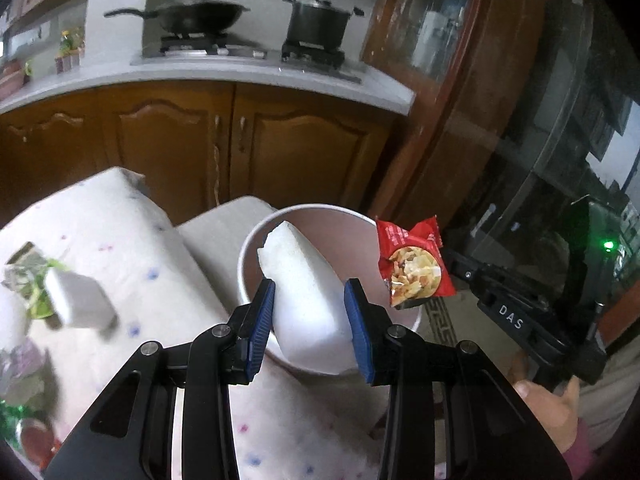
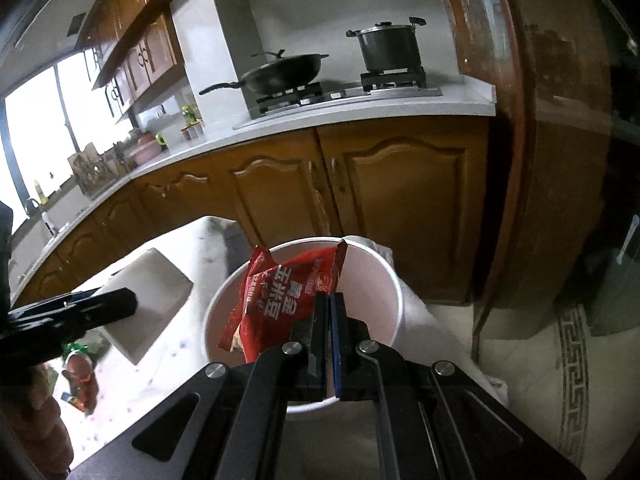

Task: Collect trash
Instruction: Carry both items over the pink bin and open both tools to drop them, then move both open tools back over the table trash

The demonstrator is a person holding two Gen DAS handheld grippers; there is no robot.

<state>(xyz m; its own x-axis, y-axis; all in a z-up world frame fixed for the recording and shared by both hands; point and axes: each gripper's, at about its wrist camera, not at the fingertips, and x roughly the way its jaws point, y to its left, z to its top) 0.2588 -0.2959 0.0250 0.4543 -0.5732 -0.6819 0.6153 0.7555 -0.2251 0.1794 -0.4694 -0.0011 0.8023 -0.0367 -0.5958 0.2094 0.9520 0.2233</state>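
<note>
Nearest, the left tongs (image 1: pixel 310 312) grasp a white foam block (image 1: pixel 308 300) and the right tongs (image 2: pixel 331 320) are clenched on a red snack wrapper (image 2: pixel 288 300), both over the white bucket (image 1: pixel 400 312) at the table's (image 1: pixel 140 256) edge, so the drop step is in hand, and next both must release.

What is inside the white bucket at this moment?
The visible inner wall of the white bucket is bare pink. Its bottom is hidden by the red snack packet and white foam block, both held above the opening.
</note>
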